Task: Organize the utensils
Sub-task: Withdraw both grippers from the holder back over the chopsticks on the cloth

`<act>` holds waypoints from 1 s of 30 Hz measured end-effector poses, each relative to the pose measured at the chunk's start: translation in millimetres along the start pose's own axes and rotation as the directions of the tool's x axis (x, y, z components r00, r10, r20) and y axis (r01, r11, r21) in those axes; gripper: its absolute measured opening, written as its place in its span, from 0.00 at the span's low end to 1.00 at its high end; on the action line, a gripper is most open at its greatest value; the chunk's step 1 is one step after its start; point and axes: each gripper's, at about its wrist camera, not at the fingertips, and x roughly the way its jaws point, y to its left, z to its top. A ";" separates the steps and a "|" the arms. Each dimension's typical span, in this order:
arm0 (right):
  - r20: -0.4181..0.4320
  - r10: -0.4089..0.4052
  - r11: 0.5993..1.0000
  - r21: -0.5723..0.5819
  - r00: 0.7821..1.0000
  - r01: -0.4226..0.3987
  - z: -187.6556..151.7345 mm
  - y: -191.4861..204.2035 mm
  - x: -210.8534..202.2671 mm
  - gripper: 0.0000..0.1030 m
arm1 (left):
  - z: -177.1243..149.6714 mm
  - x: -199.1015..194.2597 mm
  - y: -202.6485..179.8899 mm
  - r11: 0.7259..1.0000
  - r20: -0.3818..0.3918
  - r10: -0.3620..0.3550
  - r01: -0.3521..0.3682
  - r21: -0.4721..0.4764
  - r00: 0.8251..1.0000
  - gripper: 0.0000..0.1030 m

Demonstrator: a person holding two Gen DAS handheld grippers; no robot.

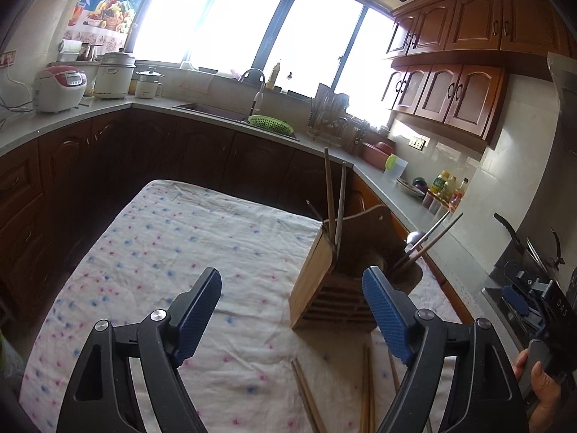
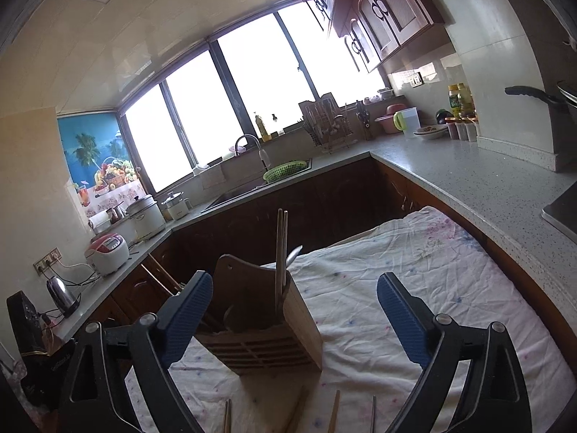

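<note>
Loose chopsticks (image 1: 366,386) are seen on the desk directly beneath the left hand-held gripper (image 1: 292,310), lengthwise along its fingers (the right hand-held gripper (image 2: 292,310) lies farther); both are wide open and empty.

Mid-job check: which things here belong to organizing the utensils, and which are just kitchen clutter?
Job:
wooden holder on the cloth
chopsticks standing in it
loose chopsticks on the cloth
left gripper and right gripper, both open and empty

Clutter:
rice cooker
green basket
kettle
dish rack
bottles
</note>
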 end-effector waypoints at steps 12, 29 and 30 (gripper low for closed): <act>-0.111 -0.054 0.998 0.014 0.992 0.056 -68.4 -20.1 -51.3 0.91 | -43.5 -40.9 -3.1 1.000 -0.124 0.025 -0.026 -0.004 0.992 0.78; -0.243 -0.087 0.996 -0.009 0.966 0.088 -113.2 -26.8 -52.7 0.91 | -59.7 -40.8 -6.0 0.998 -0.265 0.067 -0.068 0.006 0.962 0.78; -0.246 -0.087 0.996 -0.015 0.965 0.086 -113.0 -25.5 -51.7 0.91 | -60.1 -38.1 -7.0 0.998 -0.273 0.068 -0.068 0.011 0.960 0.78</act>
